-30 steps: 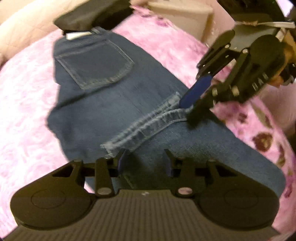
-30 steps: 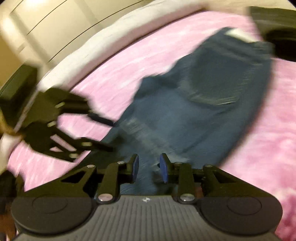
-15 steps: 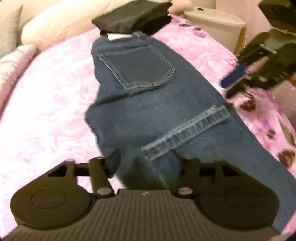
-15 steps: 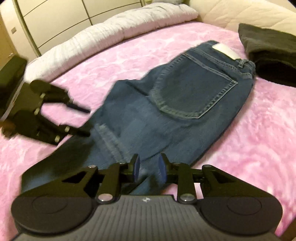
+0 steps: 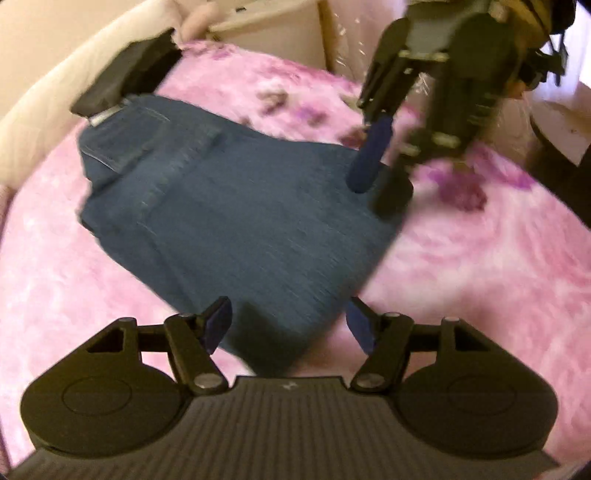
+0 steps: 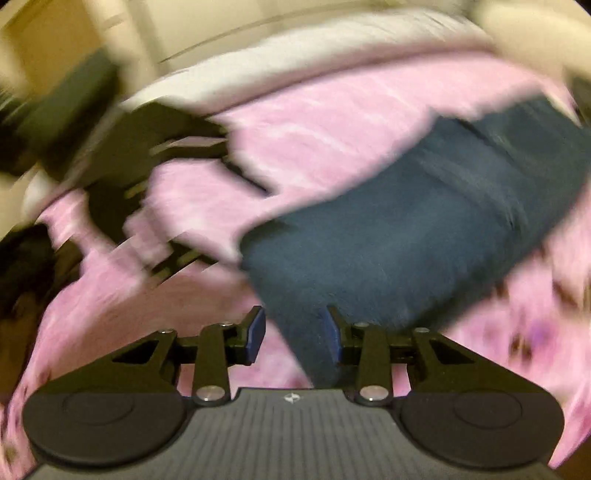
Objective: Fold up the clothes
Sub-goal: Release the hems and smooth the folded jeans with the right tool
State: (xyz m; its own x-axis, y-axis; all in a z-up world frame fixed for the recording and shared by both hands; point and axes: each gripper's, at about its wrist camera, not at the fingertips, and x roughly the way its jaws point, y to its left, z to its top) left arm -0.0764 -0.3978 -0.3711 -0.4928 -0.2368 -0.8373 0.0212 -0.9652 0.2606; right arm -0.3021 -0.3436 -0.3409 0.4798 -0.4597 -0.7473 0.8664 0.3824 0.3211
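Note:
Dark blue jeans (image 5: 236,206) lie folded on the pink bedspread (image 5: 480,258), waistband at the far left. My left gripper (image 5: 288,326) is open, its jaws on either side of the near folded corner. My right gripper (image 5: 380,184) shows at the upper right, over the far folded corner. In the blurred right wrist view the jeans (image 6: 424,221) fill the right half. My right gripper (image 6: 295,334) is open there, with the jeans' near corner between its jaws. The left gripper (image 6: 177,177) is a blur at the left.
A folded black garment (image 5: 125,77) lies past the jeans' waistband. A cream headboard (image 5: 48,85) curves along the far left. A beige box (image 5: 273,33) stands beyond the bed. A white pillow (image 6: 295,48) lies at the bed's far side.
Both grippers swung down to the fold end of the jeans. The right gripper opened wider. The leg hem seen before is out of sight, and the jeans look shorter.

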